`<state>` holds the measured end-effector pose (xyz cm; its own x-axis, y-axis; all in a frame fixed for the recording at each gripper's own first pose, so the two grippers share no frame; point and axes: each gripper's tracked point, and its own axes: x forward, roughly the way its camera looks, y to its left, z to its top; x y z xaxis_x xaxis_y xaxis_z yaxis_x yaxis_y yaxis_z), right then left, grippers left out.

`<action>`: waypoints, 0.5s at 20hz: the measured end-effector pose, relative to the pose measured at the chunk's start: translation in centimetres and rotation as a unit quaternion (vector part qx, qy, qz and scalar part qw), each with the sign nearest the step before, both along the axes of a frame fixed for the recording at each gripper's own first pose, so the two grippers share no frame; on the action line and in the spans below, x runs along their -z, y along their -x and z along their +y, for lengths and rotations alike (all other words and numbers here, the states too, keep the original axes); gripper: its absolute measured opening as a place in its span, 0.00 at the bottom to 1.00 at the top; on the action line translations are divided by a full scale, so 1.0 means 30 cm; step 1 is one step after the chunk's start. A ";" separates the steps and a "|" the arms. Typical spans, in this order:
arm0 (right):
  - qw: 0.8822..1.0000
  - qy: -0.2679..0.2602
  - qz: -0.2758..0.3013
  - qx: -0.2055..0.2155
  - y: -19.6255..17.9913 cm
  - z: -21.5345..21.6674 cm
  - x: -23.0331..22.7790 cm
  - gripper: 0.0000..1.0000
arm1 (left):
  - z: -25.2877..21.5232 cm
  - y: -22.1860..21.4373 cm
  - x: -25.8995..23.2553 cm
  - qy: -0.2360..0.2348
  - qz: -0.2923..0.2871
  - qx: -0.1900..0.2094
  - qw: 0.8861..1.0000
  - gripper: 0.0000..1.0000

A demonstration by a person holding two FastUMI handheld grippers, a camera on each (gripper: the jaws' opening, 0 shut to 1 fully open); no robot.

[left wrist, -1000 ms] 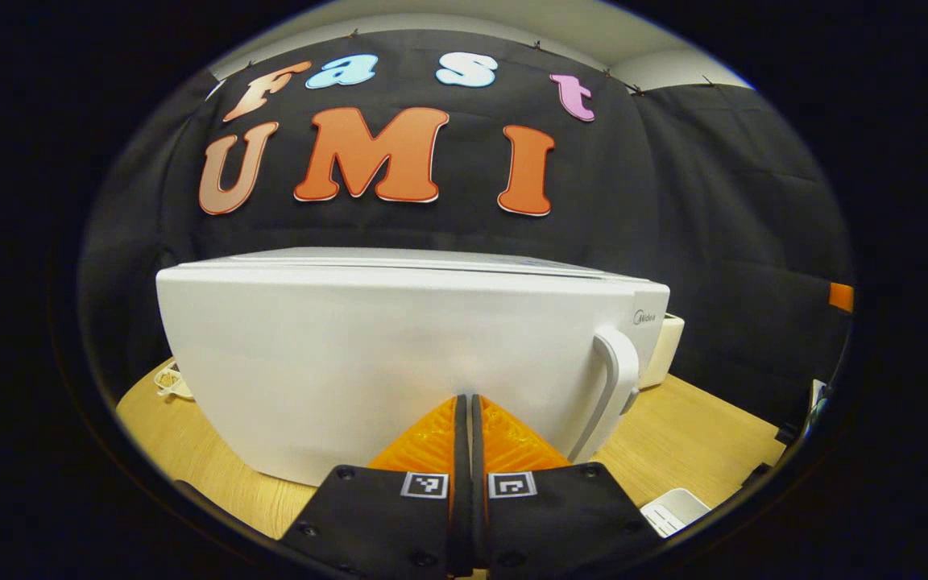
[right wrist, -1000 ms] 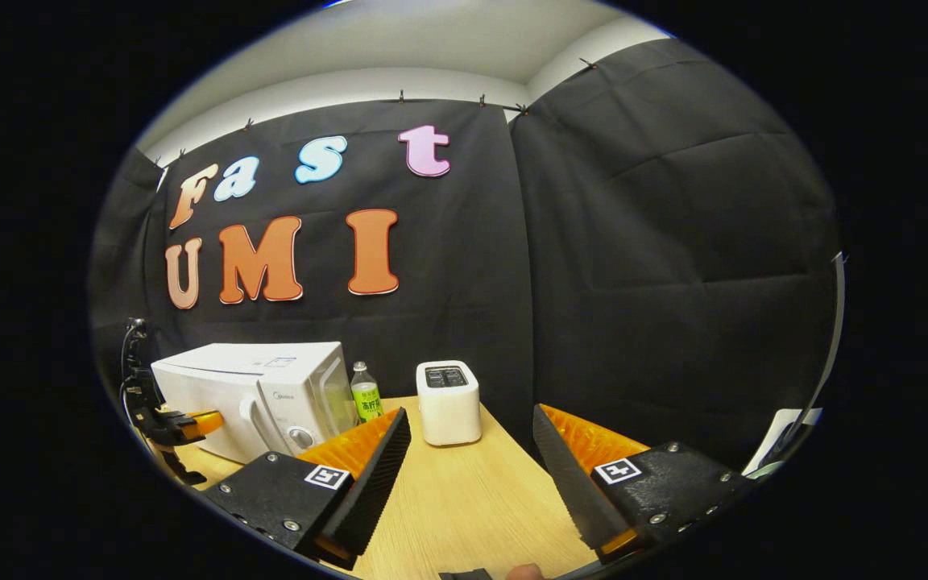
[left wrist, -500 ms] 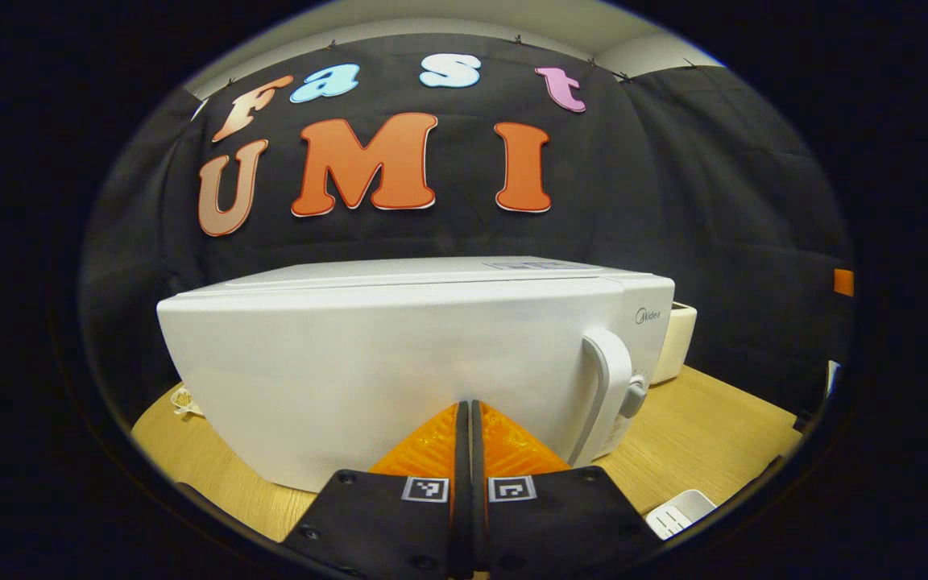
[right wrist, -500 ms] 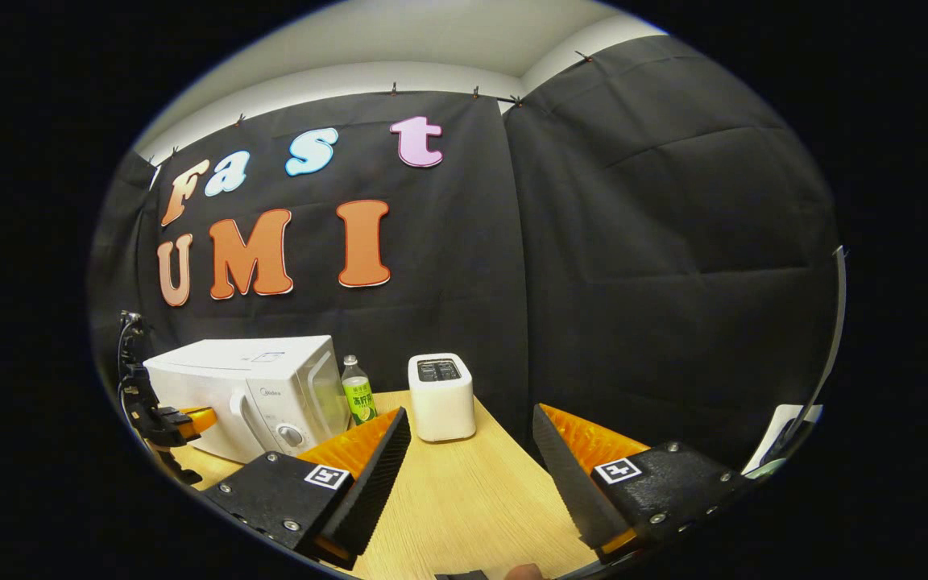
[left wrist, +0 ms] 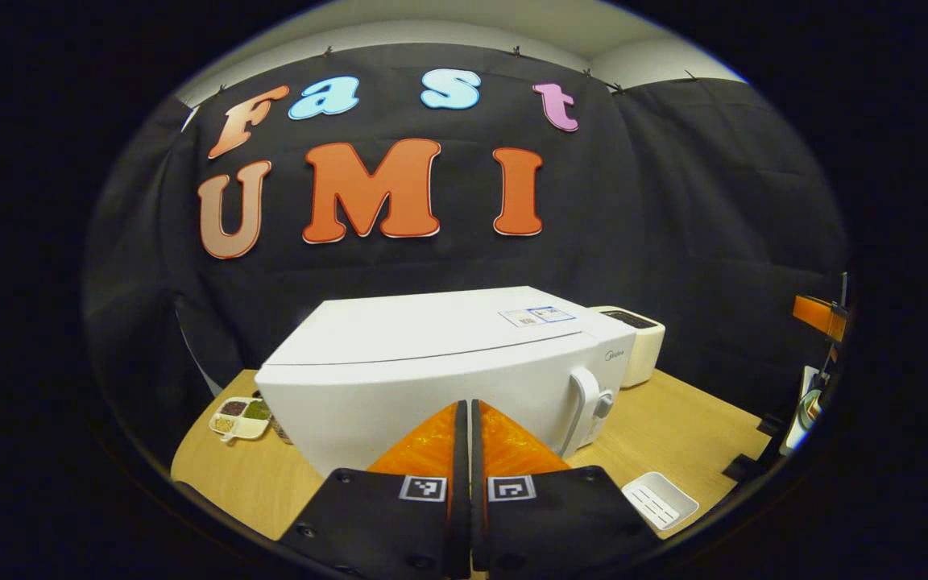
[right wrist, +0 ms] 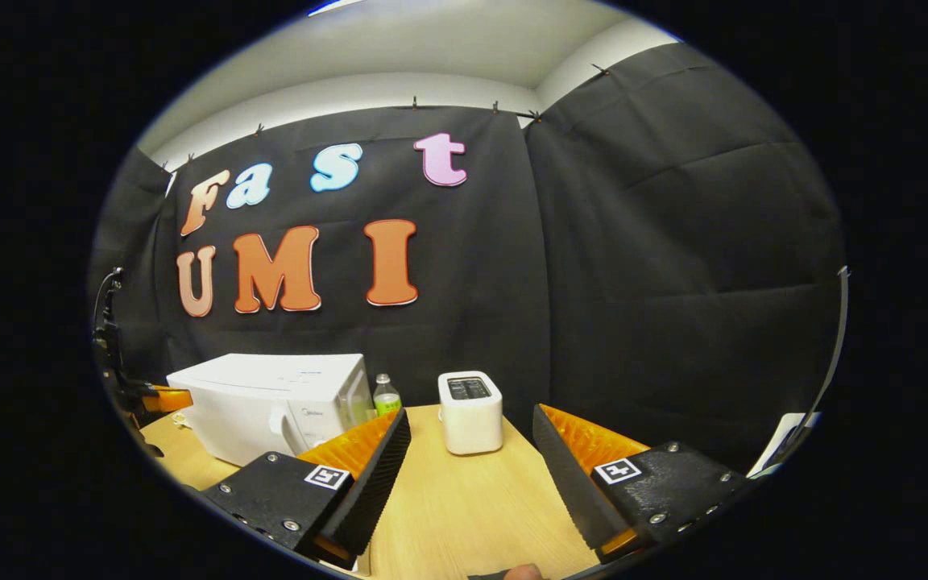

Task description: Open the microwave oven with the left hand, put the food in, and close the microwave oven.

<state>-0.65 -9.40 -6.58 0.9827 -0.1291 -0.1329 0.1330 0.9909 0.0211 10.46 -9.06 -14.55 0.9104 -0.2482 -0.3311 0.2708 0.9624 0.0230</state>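
Handle (left wrist: pixel 585 407) runs vertically on the microwave (left wrist: pixel 440 362) door, ahead and right of the left gripper (left wrist: pixel 465 419), whose fingers are pressed together, empty. Right gripper (right wrist: pixel 468 451) spread wide, well off; left is nearer.

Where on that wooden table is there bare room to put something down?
Bare wood lies before the toaster, between the right tongs' fingers. Another patch sits between microwave and white tray. Crowded: bottle wedged between microwave and toaster.
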 end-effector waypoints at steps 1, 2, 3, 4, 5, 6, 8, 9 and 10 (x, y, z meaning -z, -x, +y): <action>1.000 -0.001 -0.002 -0.006 0.002 0.026 -0.013 0.95 | 0.039 0.014 -0.045 -0.001 -0.007 -0.006 1.000 0.02; 1.000 -0.002 -0.004 -0.011 0.004 0.053 -0.025 0.95 | 0.082 0.023 -0.095 -0.001 -0.021 -0.011 1.000 0.05; 1.000 -0.003 -0.005 -0.014 0.005 0.077 -0.039 0.95 | 0.127 0.030 -0.134 -0.006 -0.032 -0.021 0.999 0.05; 1.000 -0.003 -0.007 -0.017 0.005 0.098 -0.052 0.95 | 0.184 0.045 -0.166 -0.013 -0.040 -0.033 0.999 0.05; 1.000 -0.003 -0.010 -0.021 0.010 0.125 -0.071 0.95 | 0.225 0.064 -0.193 -0.014 -0.045 -0.040 0.998 0.05; 1.000 -0.001 -0.014 -0.026 0.012 0.150 -0.088 0.95 | 0.259 0.090 -0.215 -0.010 -0.045 -0.046 0.998 0.05; 0.999 0.003 -0.022 -0.036 0.020 0.198 -0.120 0.95 | 0.323 0.141 -0.260 0.004 -0.043 -0.057 0.997 0.05; 0.999 0.002 -0.025 -0.043 0.022 0.224 -0.134 0.95 | 0.363 0.168 -0.292 0.000 -0.052 -0.065 0.997 0.09; 0.998 0.001 -0.027 -0.049 0.025 0.248 -0.143 0.95 | 0.400 0.189 -0.326 -0.006 -0.065 -0.069 0.995 0.26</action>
<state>-1.41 -1.97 -2.28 0.9963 -0.0312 -0.0796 0.0332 0.9992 0.0242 4.79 2.93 -4.78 0.9708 -0.1137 -0.2114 0.1293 0.9897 0.0614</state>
